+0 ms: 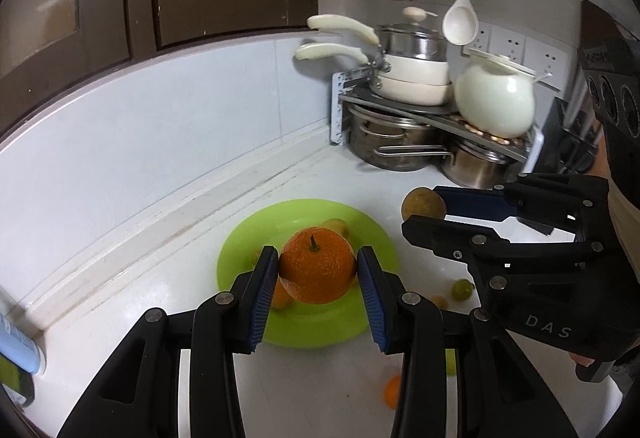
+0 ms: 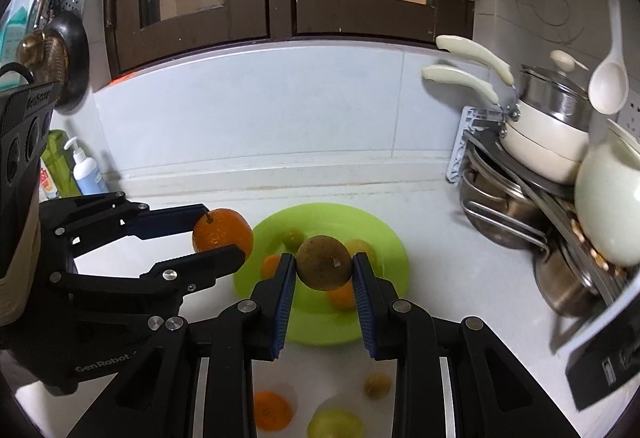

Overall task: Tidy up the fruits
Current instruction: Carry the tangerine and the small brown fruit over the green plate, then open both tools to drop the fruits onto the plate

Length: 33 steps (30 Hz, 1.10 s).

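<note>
My left gripper [image 1: 317, 270] is shut on an orange [image 1: 317, 265] with a short stem and holds it above the near part of a green plate [image 1: 240, 250]. My right gripper [image 2: 324, 268] is shut on a brown round fruit [image 2: 323, 267] and holds it above the same green plate [image 2: 394, 238]. Several small fruits lie on the plate, among them a yellow one [image 2: 362, 247] and a green one [image 2: 294, 238]. In the left wrist view the right gripper [image 1: 420, 212] hangs to the right of the plate with the brown fruit [image 1: 423, 204]. In the right wrist view the left gripper [image 2: 222, 234] holds the orange [image 2: 222, 231] at the plate's left edge.
Loose fruits lie on the white counter near me: an orange one [image 2: 272, 410], a yellow-green one [image 2: 335, 424], a small brown one [image 2: 377, 385]. A rack of pots and pans [image 1: 416, 126] with a white jar [image 1: 496, 100] stands at the back right. Bottles [image 2: 86, 170] stand at the left.
</note>
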Motion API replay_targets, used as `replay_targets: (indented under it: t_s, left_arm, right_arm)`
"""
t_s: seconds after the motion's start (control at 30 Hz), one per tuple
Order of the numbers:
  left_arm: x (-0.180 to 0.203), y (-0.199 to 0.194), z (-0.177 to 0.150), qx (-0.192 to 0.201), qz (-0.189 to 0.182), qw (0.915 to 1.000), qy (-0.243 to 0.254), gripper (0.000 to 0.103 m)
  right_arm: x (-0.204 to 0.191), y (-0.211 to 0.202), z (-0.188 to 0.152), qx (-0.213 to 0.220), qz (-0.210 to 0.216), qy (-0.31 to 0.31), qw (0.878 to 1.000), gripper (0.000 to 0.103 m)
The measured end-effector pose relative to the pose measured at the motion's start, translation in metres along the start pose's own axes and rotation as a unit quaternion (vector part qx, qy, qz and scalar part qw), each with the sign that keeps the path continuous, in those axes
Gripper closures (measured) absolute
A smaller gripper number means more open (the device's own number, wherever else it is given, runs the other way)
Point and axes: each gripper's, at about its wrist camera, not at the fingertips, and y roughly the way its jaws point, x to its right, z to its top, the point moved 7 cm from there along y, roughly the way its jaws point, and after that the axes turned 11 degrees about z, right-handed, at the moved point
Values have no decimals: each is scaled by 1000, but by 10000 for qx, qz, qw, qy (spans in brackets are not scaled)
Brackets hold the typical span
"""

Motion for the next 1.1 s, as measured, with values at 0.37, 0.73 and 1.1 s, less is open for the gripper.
replay_targets:
  t_s: [0.37, 0.73, 1.1]
  left_arm:
    - [-15, 55, 12, -255, 126, 9996, -28, 62]
    - [-25, 110, 10, -524, 51, 9986, -19, 62]
    - [-29, 139, 3, -689, 17, 9976, 11, 62]
  right_arm:
    - [28, 58, 17, -316, 208, -91, 9992, 73]
    - [51, 113, 19, -681, 335, -51, 9971, 73]
    - [60, 143, 20, -851, 390, -70, 9956, 73]
